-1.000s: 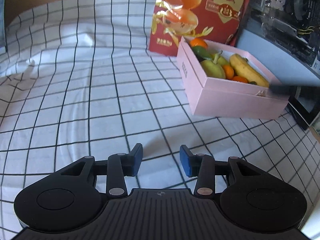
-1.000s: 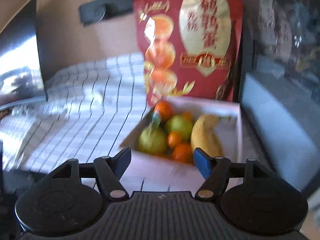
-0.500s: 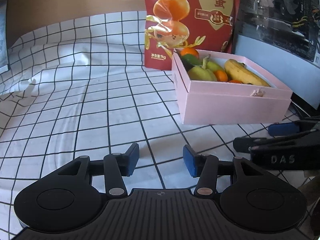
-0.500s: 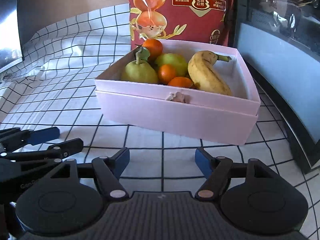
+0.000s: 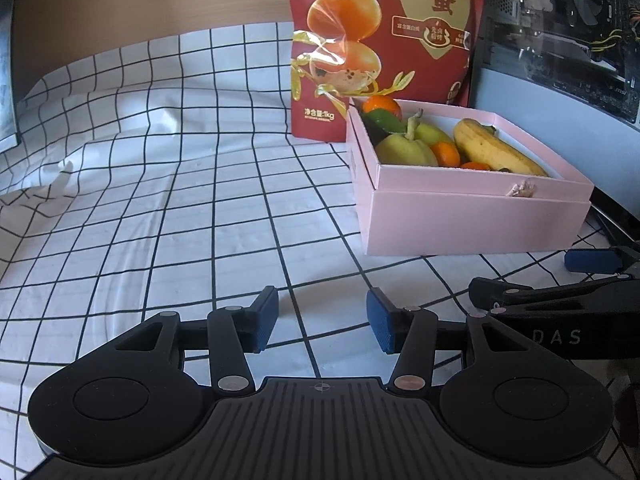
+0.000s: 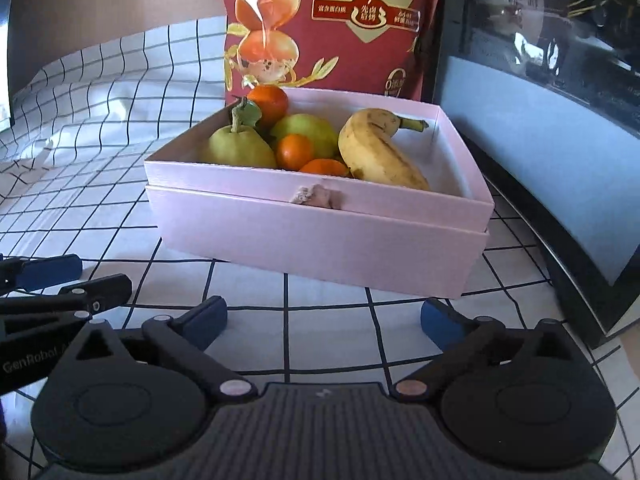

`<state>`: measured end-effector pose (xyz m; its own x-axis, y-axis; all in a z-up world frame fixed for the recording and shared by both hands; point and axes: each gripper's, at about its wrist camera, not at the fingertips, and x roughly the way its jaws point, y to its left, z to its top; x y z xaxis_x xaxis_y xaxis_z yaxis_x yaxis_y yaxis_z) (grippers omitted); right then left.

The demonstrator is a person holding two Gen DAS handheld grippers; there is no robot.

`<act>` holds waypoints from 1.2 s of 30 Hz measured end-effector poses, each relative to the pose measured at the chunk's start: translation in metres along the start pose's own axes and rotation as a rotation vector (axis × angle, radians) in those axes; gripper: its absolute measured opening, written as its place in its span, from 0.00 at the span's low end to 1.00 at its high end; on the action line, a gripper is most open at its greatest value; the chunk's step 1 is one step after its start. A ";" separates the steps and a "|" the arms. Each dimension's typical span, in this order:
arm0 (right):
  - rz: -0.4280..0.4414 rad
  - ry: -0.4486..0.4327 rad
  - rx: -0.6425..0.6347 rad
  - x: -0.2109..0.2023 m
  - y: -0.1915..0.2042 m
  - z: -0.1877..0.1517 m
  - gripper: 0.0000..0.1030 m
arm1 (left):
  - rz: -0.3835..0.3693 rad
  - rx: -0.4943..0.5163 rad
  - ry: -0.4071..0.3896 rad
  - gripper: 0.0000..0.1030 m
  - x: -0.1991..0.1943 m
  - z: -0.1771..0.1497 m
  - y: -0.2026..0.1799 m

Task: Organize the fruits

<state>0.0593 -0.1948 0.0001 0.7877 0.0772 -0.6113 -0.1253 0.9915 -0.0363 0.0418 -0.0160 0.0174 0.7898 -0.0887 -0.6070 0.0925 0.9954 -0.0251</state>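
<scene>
A checked cloth (image 6: 120, 184) covers the table; the pink box (image 6: 320, 240) holds pears, oranges and a banana (image 6: 380, 152) — soft, bruisable, best taken mid-body. The right gripper (image 6: 324, 316), just opened wide, and the left gripper (image 5: 322, 320) both gape empty.

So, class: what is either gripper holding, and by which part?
Nothing. The left gripper and right gripper are open and empty; the fruit lies in the pink box.

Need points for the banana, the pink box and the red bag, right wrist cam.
banana (image 6: 380, 154): right wrist view, middle of its yellow body.
pink box (image 6: 320, 244): right wrist view, bare front wall below the rim.
red bag (image 6: 332, 36): right wrist view, printed front panel behind the box.
</scene>
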 end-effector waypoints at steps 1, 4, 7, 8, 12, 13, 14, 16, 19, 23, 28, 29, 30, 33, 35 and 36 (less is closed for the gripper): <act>0.005 0.003 0.007 0.000 -0.001 0.000 1.00 | 0.001 0.001 0.000 0.53 0.000 0.000 0.000; 0.016 0.008 0.022 0.002 -0.004 0.001 1.00 | 0.000 0.001 0.000 0.52 0.000 0.000 0.000; 0.016 0.009 0.022 0.001 -0.004 0.001 1.00 | 0.000 0.001 0.000 0.52 0.000 0.000 0.000; 0.016 0.008 0.022 0.001 -0.003 0.001 1.00 | 0.000 0.001 0.000 0.52 0.000 0.000 0.000; 0.016 0.009 0.022 0.001 -0.003 0.001 1.00 | 0.000 0.001 0.000 0.52 -0.001 0.000 0.000; 0.016 0.009 0.022 0.001 -0.003 0.001 1.00 | 0.000 0.001 0.000 0.52 -0.001 0.000 0.000; 0.015 0.009 0.022 0.001 -0.003 0.001 1.00 | 0.000 0.001 0.000 0.52 -0.001 0.000 0.000; 0.016 0.008 0.022 0.001 -0.003 0.001 1.00 | 0.000 0.001 0.000 0.52 -0.001 0.000 0.000; 0.016 0.008 0.022 0.001 -0.003 0.001 1.00 | 0.000 0.000 0.000 0.52 -0.001 0.000 0.000; 0.016 0.009 0.023 0.001 -0.003 0.001 1.00 | 0.000 0.000 0.000 0.52 -0.001 0.000 0.000; 0.016 0.009 0.023 0.001 -0.003 0.001 1.00 | 0.000 0.000 0.000 0.52 -0.001 0.000 0.000; 0.016 0.009 0.023 0.001 -0.003 0.001 1.00 | 0.000 0.000 0.000 0.52 -0.001 0.000 0.000; 0.016 0.009 0.023 0.001 -0.003 0.001 1.00 | 0.000 0.000 0.000 0.52 -0.001 0.000 0.000; 0.016 0.009 0.023 0.001 -0.003 0.001 1.00 | 0.000 0.000 0.000 0.52 -0.001 0.000 0.000; 0.016 0.009 0.023 0.001 -0.003 0.001 1.00 | 0.000 0.000 0.000 0.52 -0.001 0.000 0.000; 0.016 0.009 0.023 0.001 -0.003 0.001 1.00 | 0.000 0.000 0.000 0.52 -0.001 0.000 0.000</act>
<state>0.0613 -0.1980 0.0007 0.7803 0.0919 -0.6186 -0.1236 0.9923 -0.0085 0.0414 -0.0156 0.0177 0.7897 -0.0887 -0.6070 0.0923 0.9954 -0.0253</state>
